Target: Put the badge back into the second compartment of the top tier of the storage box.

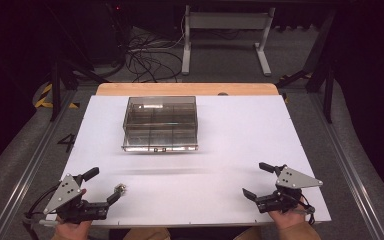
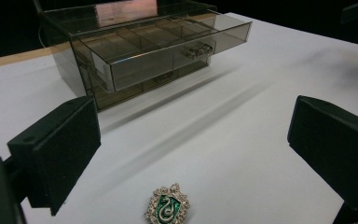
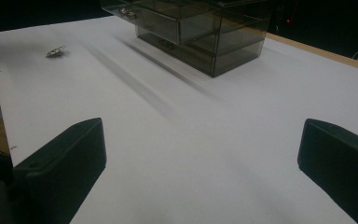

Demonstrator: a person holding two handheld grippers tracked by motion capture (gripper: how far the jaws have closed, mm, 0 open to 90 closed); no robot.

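The left gripper [image 1: 104, 184] rests low at the near left corner of the tabletop [image 1: 230, 145], its jaws spread wide with nothing pinched. Just in front of it, between the jaws in the left gripper view, lies a small brooch [image 2: 167, 208]: a green shield with a silver snake, rimmed in small stones, flat on the white surface and touched by neither pad. In the high view the brooch [image 1: 120, 188] sits right by the tip of the inner jaw.

The right gripper [image 1: 254, 181] sits at the near right corner, held by a hand [image 1: 285, 218], its jaws likewise spread and empty; bare white surface lies between them.

Farther out, toward the middle of the far half, stands a smoky clear drawer box [image 1: 160, 123] with divided compartments. Its upper drawer [image 2: 177, 51] is pulled out toward the person. Nothing stands between the brooch and the box. Beyond the tabletop, cables [image 1: 145, 57] lie on the floor beside a white table frame [image 1: 225, 30].
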